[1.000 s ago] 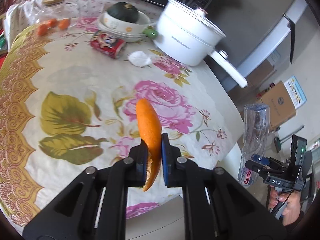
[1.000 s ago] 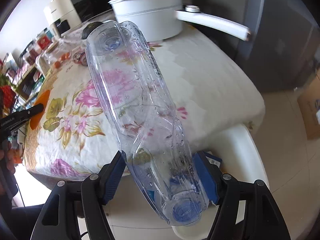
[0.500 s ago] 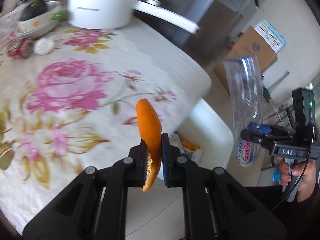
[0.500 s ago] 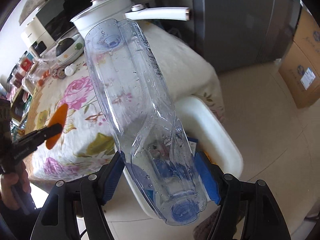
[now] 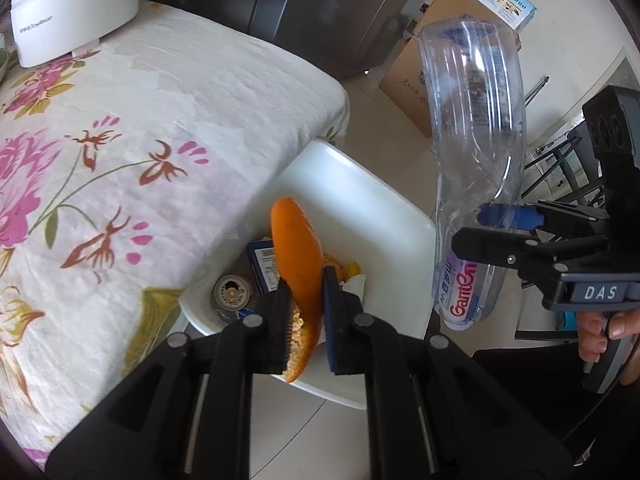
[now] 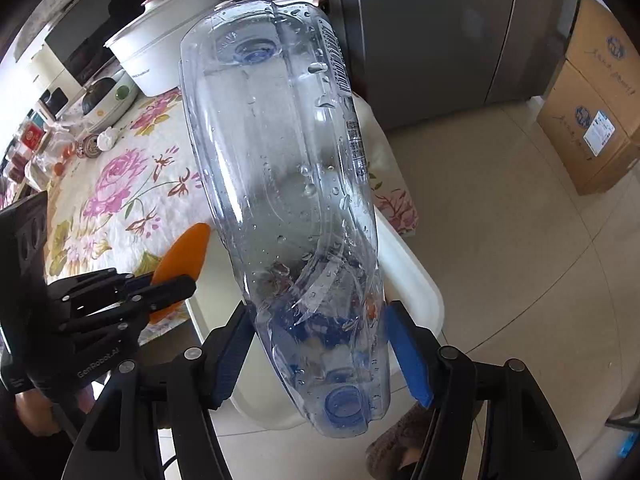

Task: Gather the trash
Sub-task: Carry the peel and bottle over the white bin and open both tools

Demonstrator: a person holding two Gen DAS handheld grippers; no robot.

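1 orange peel (image 5: 297, 248), 1 plastic bottle (image 5: 474, 128), 1 white bin (image 5: 372, 208), 1 can (image 5: 229, 292) below left gripper (image 5: 306, 312), 2 cardboard boxes (image 6: 592, 120).

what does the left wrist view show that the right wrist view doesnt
Only the left wrist view: trash inside the white plastic bin, a round metal can end and a blue carton.

Only the right wrist view: the bottle's blue cap and a dark squash in a white bowl.

Both: the orange peel, the clear plastic bottle, the floral tablecloth.

My left hand-held gripper (image 5: 306, 312) grips an orange peel (image 5: 298, 256); my right hand-held gripper (image 6: 320, 360), blue-padded, a clear bottle (image 6: 280, 184). White bin (image 5: 360, 208); cream worktop (image 5: 160, 120) cloth, pink-flowered.
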